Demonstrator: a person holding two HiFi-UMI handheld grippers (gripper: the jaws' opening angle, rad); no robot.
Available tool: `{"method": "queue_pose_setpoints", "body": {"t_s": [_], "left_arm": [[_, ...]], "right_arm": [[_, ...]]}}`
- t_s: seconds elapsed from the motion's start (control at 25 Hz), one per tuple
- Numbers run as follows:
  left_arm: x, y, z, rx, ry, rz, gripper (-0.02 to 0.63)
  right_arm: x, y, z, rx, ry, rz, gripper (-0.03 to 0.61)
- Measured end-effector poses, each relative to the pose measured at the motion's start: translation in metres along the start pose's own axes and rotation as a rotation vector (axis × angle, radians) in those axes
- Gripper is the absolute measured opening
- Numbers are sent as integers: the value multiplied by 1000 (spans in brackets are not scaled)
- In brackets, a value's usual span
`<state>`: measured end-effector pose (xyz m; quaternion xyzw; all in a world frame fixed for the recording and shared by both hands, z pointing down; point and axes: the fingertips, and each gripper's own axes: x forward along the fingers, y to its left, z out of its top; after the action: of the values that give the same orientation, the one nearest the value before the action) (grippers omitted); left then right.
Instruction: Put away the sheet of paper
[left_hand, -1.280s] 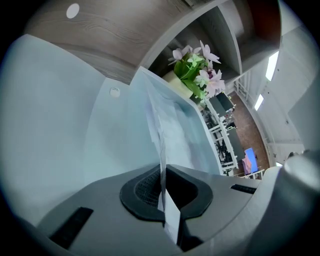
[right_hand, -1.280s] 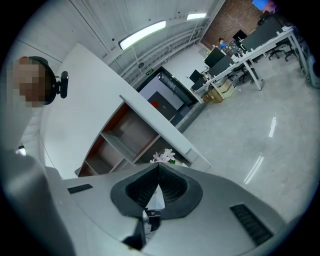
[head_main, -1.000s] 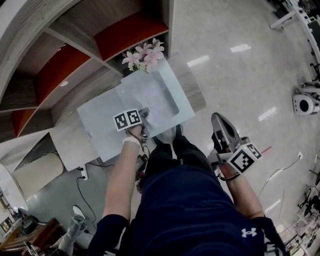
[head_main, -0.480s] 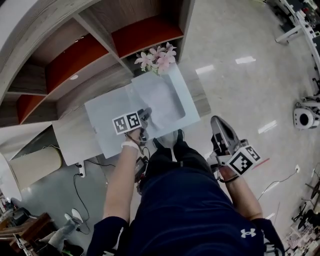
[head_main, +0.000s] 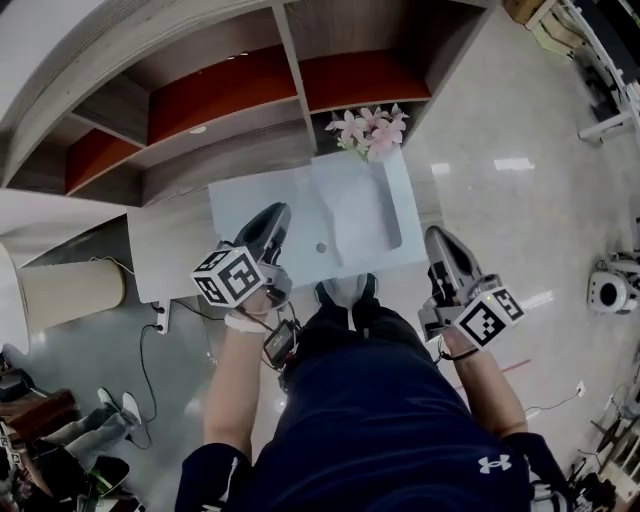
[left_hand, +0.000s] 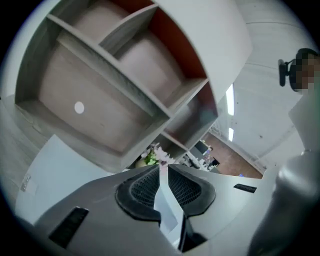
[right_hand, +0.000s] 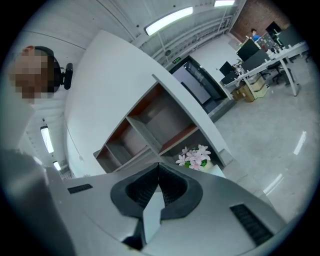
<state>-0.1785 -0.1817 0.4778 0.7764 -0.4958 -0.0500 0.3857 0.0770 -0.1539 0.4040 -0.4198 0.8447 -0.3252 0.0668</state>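
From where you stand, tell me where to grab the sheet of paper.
Take its near short edge, coming in low from your side. The sheet of paper lies on the pale table with its length running away from you, and the flowers crowd its far end, so the near edge looks the most open.

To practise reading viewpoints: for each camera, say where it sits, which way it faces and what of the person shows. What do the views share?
Head view: on the person's head, facing steeply down; torso, forearms, left claw and right claw show.
Left gripper view: on the left claw, facing the shelf unit; its empty jaws, just closing, stand narrowly apart; person's head at right.
Right gripper view: on the right claw, facing the shelf unit; jaws together; head at left.
Shared: pink flowers, all three.
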Motion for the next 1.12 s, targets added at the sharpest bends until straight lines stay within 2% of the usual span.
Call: {"method": "queue_pose_setpoints", "body": {"t_s": [0.16,0.36,0.56,0.72,0.84,1.12], "left_arm": [[-34,-51,36,85,-112,-66,50],[-67,-113,63,217,-203,-134,15],[-91,-145,83,433,-289,-76,15],[-99,-156,93,550,-339,-20,15],[-98,-160,93,590,-346,-1,15],[-89,-161,91,622,-338,0,15]], "right_arm": [[22,26,8,-67,7,65,12],[40,61,26,-171,-19,126,12],[51,89,41,-305,-46,137,12],[49,109,57,-397,-118,148,11],[47,120,63,-457,-147,148,12],[46,127,64,-500,-164,151,12]]}}
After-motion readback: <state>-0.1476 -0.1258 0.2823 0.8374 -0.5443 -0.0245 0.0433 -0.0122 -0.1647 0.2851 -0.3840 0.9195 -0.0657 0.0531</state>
